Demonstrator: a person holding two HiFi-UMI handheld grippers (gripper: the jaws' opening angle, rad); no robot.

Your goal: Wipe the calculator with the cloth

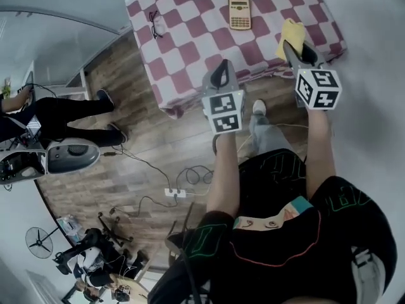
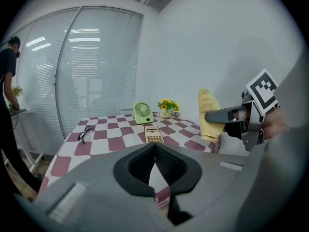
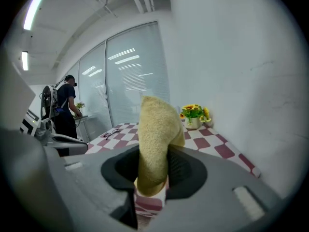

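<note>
Checked table fills the space ahead, and the calculator lies flat near its middle with its long axis running away from the person. It is forward and to the left of the right gripper, and forward and slightly right of the left gripper. The right gripper, reaching over the table's near edge, is clamped on the yellow cloth, while the left one, short of that edge, has its jaws pressed together on nothing.
</note>
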